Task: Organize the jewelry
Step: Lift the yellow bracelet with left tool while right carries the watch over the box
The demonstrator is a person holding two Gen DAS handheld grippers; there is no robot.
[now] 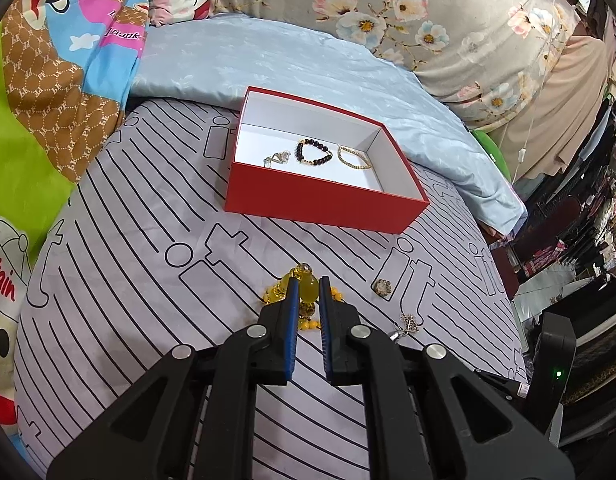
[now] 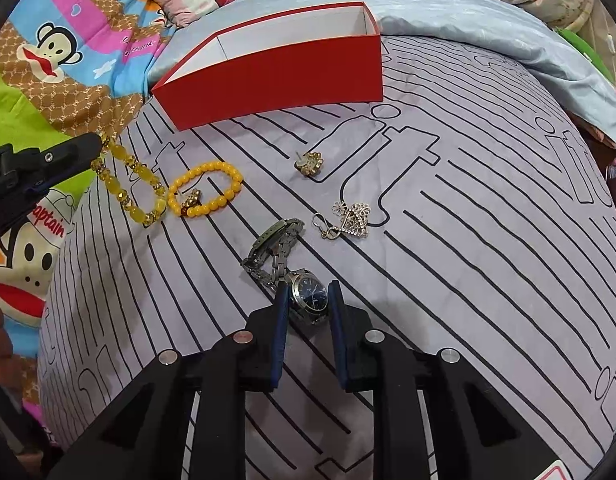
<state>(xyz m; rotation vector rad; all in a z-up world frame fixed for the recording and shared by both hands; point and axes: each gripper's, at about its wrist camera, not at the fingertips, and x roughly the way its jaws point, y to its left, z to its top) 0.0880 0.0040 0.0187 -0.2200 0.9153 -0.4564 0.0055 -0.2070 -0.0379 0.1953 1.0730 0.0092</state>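
My left gripper [image 1: 309,280] is shut on a big bead of the yellow crystal bracelet [image 1: 284,285]. From the right wrist view that gripper [image 2: 94,148] comes in at the left, with the bracelet [image 2: 140,172] trailing from it across the bed. My right gripper [image 2: 308,285] points down over the silver watch [image 2: 308,298]. Its jaws stand a little apart with the dark-faced case between them, and the strap lies loose beyond. The red box [image 1: 328,200] holds a silver pendant [image 1: 278,158], a dark bead bracelet [image 1: 314,152] and a gold chain [image 1: 354,158].
On the striped grey sheet [image 2: 468,240] lie an orange bead bracelet [image 2: 206,190], a flower ear stud [image 2: 308,162] and a filigree earring [image 2: 348,218]. The red box [image 2: 276,76] stands behind them. Cartoon bedding [image 2: 48,60] lies left, a pale blue quilt [image 1: 308,60] behind.
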